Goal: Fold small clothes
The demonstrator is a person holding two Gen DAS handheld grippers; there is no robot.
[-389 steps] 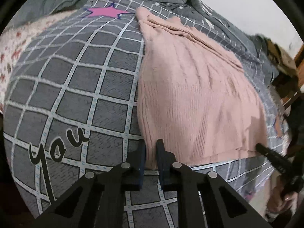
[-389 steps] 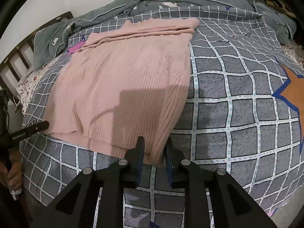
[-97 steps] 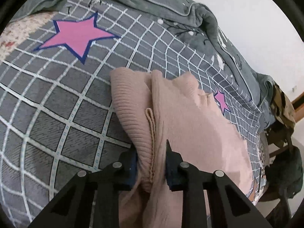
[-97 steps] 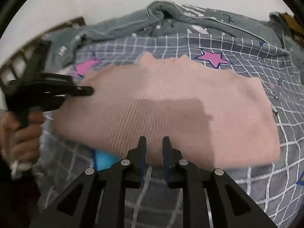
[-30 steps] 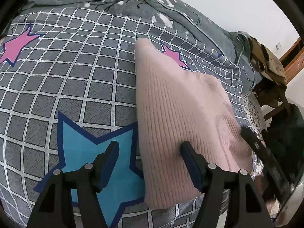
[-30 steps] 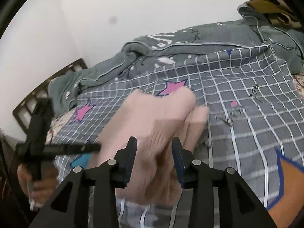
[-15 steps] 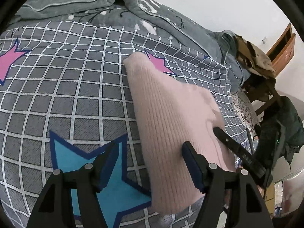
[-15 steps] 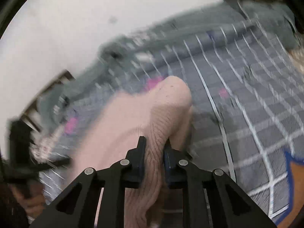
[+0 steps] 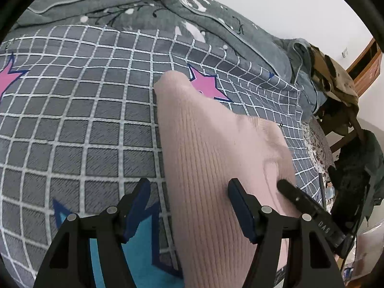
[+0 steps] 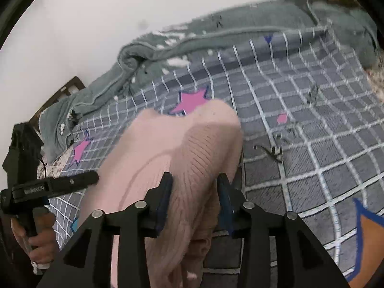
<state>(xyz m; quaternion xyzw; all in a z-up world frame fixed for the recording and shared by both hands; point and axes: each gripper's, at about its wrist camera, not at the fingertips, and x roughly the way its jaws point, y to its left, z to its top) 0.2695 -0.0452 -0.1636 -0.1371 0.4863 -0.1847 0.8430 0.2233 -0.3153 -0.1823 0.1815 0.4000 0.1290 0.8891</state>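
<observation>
A pink ribbed sweater (image 9: 216,148) lies folded into a long strip on the grey checked bed cover (image 9: 84,124). My left gripper (image 9: 188,192) hovers over the strip's near left edge. Its jaws stand wide, closing a little, and the pads press on nothing. In the right wrist view the sweater (image 10: 168,144) bulges up as a thick fold between the fingers of my right gripper (image 10: 194,187). Those jaws are opening, and the pads stand beside the knit. The right gripper's black finger (image 9: 300,199) rests on the strip's right side. A hand holds the left gripper (image 10: 60,184) at the left.
A rumpled grey blanket (image 9: 120,7) runs along the wall at the back of the bed. A chair piled with clothes (image 9: 336,76) stands past the bed's right side. A dark wooden headboard (image 10: 60,93) shows at the far left. A pink star (image 9: 206,86) lies just behind the sweater.
Half a second ago my right gripper was shut on the sweater's fold; its jaws now stand apart around it. The left gripper stayed wide and shifted across the bed.
</observation>
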